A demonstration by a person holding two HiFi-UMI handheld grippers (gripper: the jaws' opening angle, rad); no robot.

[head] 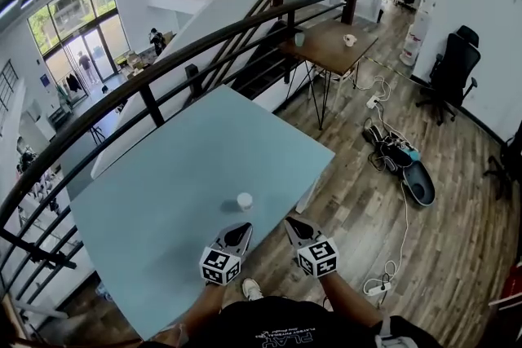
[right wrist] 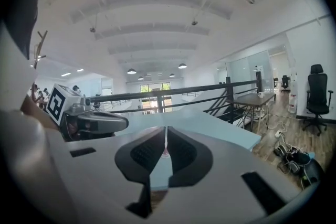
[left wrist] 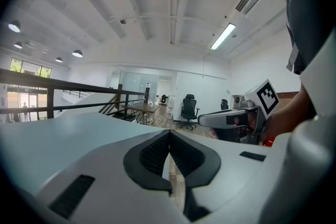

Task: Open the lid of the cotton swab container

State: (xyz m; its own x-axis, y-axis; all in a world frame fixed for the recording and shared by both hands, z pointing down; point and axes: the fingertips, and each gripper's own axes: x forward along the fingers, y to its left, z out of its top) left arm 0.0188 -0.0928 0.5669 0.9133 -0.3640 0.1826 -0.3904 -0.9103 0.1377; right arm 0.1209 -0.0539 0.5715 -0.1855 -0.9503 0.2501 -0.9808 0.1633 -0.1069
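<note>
Head view shows left hand-held gripper (head: 242, 229) and right hand-held gripper (head: 291, 222) closed, empty, side by side.

The cotton swab container (head: 245, 200) is a small, round, white tub. It stands upright on the pale blue bench (head: 163, 200), close to the near edge and toward the near right corner. From above, only its flat, white, circular top shows. It is too small in view to tell whether it is closed tight. It stands free on the bare surface and throws a small, dark shadow to its left.
</note>
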